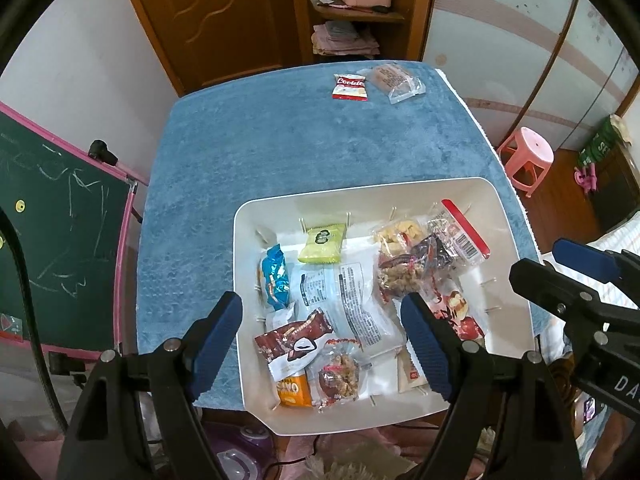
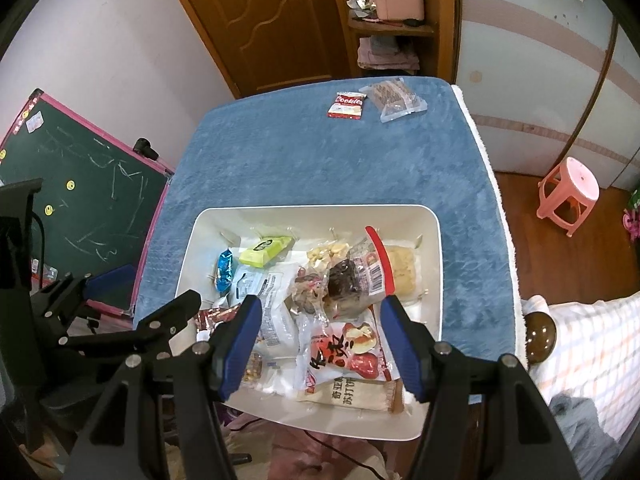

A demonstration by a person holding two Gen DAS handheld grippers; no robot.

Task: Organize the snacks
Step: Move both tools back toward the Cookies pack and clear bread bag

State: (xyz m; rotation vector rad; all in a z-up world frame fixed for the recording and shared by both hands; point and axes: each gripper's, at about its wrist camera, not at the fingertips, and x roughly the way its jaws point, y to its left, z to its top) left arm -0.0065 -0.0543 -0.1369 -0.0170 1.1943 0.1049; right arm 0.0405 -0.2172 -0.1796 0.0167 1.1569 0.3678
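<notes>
Most snacks already sit in the white bin (image 1: 516, 240) at the near edge of the bench (image 1: 248, 152): green pack (image 1: 323, 245), blue pack (image 1: 275, 276), big white pouch (image 1: 352, 300) and others piled loosely. Judged mostly done. Left out: red cookie packet (image 1: 351, 87) and clear-wrapped brown cake (image 1: 394, 82), touching side by side at the far edge, well apart from the bin. Left tool (image 1: 320, 340) hangs over the bin's near left, angled steeply down, released, nothing between jaws. Right tool (image 2: 320, 344) over the bin's near right, same tilt, also released and empty.
</notes>
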